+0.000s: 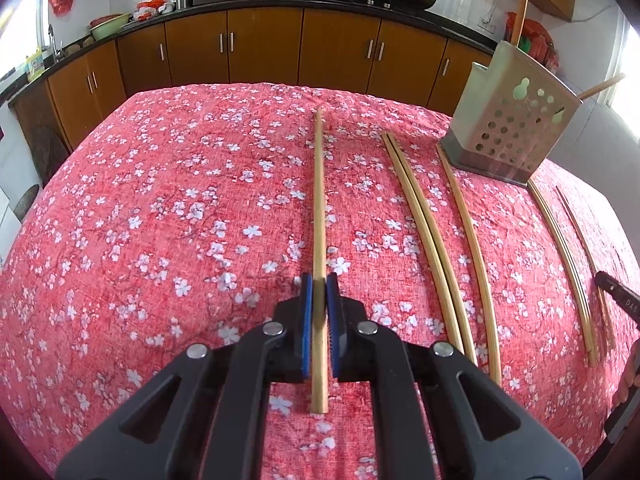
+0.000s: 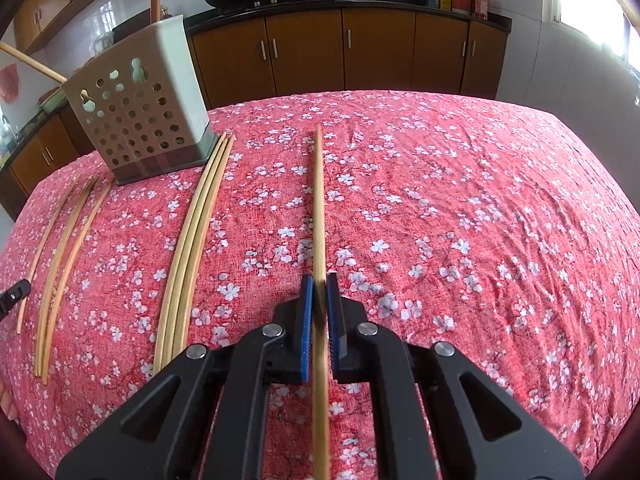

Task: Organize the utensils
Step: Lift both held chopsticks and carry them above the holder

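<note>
I see my left gripper clamped on one chopstick running straight ahead between its pads, my right gripper likewise pinching another chopstick.

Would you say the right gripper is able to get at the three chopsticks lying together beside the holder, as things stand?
Probably not yet. The right gripper is already shut on a chopstick, so its jaws are taken. The three chopsticks lie bare on the tablecloth to its left by the holder, nothing covering them.
</note>
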Action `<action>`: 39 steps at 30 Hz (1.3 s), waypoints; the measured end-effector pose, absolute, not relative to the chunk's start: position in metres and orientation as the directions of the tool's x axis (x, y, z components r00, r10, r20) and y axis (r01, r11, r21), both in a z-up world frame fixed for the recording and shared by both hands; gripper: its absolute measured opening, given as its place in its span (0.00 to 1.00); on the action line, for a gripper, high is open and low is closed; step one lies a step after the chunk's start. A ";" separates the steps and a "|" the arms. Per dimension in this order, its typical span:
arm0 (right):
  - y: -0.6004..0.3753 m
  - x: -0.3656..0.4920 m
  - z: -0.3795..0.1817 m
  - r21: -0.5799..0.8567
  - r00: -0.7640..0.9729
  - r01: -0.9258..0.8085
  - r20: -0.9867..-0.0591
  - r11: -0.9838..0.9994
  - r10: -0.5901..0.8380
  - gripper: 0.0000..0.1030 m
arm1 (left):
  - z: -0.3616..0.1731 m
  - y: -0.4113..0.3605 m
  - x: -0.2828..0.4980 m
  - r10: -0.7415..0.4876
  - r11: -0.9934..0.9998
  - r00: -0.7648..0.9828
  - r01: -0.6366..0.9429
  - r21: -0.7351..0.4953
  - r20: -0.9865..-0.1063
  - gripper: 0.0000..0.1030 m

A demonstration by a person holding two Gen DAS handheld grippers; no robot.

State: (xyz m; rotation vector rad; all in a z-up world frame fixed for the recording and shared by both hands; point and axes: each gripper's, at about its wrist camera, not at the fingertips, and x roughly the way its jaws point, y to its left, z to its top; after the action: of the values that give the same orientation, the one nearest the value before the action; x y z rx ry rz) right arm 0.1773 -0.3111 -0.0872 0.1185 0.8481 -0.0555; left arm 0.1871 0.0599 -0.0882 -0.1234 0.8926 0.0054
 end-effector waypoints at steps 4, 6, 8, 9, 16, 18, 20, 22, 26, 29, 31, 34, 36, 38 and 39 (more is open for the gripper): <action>-0.317 0.161 -0.063 0.107 0.725 0.097 -0.689 0.990 0.004 0.08 | -0.064 0.063 0.177 -0.063 0.990 0.685 -0.046 -0.130 -0.726 0.08; -0.320 0.156 -0.048 0.117 0.753 0.098 -0.658 0.988 0.003 0.08 | -0.045 0.064 0.172 -0.067 0.990 0.722 -0.039 -0.137 -0.689 0.08; -0.322 0.151 -0.032 0.126 0.785 0.097 -0.619 0.987 0.002 0.08 | -0.025 0.066 0.168 -0.074 0.988 0.760 -0.030 -0.149 -0.646 0.08; -0.323 0.150 -0.026 0.129 0.798 0.096 -0.603 0.987 0.002 0.08 | -0.017 0.066 0.166 -0.077 0.988 0.775 -0.028 -0.155 -0.627 0.08; -0.322 0.144 0.014 0.143 0.867 0.082 -0.498 0.986 0.000 0.07 | 0.040 0.075 0.165 -0.117 0.974 0.851 -0.003 -0.227 -0.512 0.08; -0.321 0.146 0.018 0.136 0.872 0.083 -0.489 0.987 -0.006 0.07 | 0.045 0.078 0.170 -0.117 0.973 0.854 -0.005 -0.233 -0.507 0.08; -0.320 0.148 0.021 0.137 0.875 0.083 -0.485 0.987 -0.006 0.07 | 0.050 0.079 0.174 -0.117 0.972 0.856 -0.004 -0.233 -0.504 0.08; -0.320 0.152 0.023 0.147 0.876 0.083 -0.483 0.986 -0.001 0.07 | 0.055 0.078 0.176 -0.117 0.973 0.857 -0.002 -0.230 -0.503 0.07; -0.322 0.154 0.039 0.185 0.893 0.066 -0.449 0.981 0.025 0.07 | 0.076 0.078 0.173 -0.133 0.975 0.872 0.030 -0.220 -0.471 0.07; -0.320 0.154 0.060 0.224 0.912 0.028 -0.405 0.974 0.067 0.07 | 0.097 0.073 0.168 -0.150 0.977 0.889 0.065 -0.205 -0.433 0.07; -0.316 0.152 0.075 0.247 0.923 -0.009 -0.370 0.969 0.103 0.07 | 0.111 0.069 0.166 -0.166 0.976 0.898 0.090 -0.198 -0.408 0.07; -0.308 0.150 0.098 0.264 0.936 -0.070 -0.316 0.962 0.154 0.07 | 0.135 0.055 0.163 -0.190 0.973 0.914 0.128 -0.190 -0.357 0.07; -0.300 0.150 0.110 0.274 0.938 -0.114 -0.287 0.955 0.194 0.07 | 0.149 0.046 0.164 -0.209 0.969 0.922 0.149 -0.199 -0.325 0.07; -0.295 0.151 0.118 0.286 0.936 -0.151 -0.267 0.946 0.230 0.07 | 0.161 0.036 0.166 -0.217 0.966 0.931 0.162 -0.200 -0.293 0.07; -0.291 0.153 0.124 0.290 0.934 -0.173 -0.256 0.941 0.250 0.07 | 0.167 0.031 0.168 -0.222 0.964 0.934 0.169 -0.203 -0.279 0.07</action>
State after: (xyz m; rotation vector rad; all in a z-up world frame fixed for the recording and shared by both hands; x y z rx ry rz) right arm 0.1530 -0.2907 0.1236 0.2677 0.2950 0.2190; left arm 0.1684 0.0307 0.1666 -0.1775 0.3049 -0.2012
